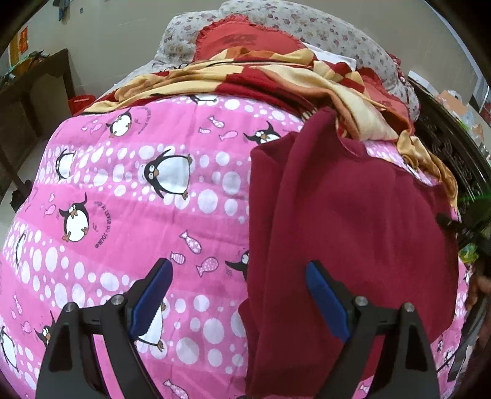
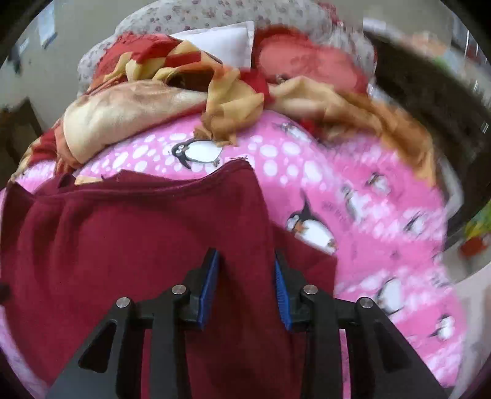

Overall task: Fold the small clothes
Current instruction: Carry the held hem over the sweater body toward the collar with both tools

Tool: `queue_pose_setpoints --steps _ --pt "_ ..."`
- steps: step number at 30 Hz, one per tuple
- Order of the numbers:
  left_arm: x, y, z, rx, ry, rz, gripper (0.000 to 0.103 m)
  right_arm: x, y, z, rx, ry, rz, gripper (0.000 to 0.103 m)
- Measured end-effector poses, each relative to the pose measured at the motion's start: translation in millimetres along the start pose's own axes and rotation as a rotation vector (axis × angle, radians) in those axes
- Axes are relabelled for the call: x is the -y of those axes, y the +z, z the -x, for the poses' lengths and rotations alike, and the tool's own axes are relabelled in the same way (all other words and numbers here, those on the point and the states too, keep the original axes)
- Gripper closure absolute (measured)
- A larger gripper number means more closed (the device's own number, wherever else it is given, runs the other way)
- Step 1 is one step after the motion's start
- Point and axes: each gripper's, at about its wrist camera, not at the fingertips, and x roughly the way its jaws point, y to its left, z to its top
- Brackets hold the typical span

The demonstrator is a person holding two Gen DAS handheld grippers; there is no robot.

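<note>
A dark red garment [image 1: 353, 233] lies on a pink penguin-print bedspread [image 1: 138, 190], its left side folded over onto itself. My left gripper [image 1: 239, 276] is open wide above the garment's left edge, holding nothing. In the right wrist view the same garment [image 2: 122, 233] fills the lower left, over the bedspread [image 2: 383, 245]. My right gripper [image 2: 247, 261] is open, its blue pads either side of a raised fold of the red cloth; I cannot tell if they touch it.
A rumpled red and yellow blanket [image 1: 307, 76] and floral pillows [image 1: 307, 24] lie at the bed's far end. A dark carved headboard [image 1: 451, 153] runs along the right. A dark wooden table [image 1: 30, 98] stands left of the bed.
</note>
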Motion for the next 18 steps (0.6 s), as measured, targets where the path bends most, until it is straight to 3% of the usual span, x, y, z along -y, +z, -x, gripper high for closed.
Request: queue_pose_setpoints --steps 4,7,11,18 --pt "2 -1 0 0.005 0.01 -0.018 0.011 -22 8 50 0.153 0.019 0.048 0.07" --pt "-1 -3 2 0.005 0.003 -0.007 0.011 -60 18 76 0.209 0.155 0.132 0.07" --pt "-3 -6 1 0.001 -0.002 0.0 0.011 -122 22 76 0.166 0.349 0.248 0.07" --pt "-5 -9 -4 -0.011 -0.015 0.011 0.011 -206 12 36 0.087 0.455 0.335 0.076"
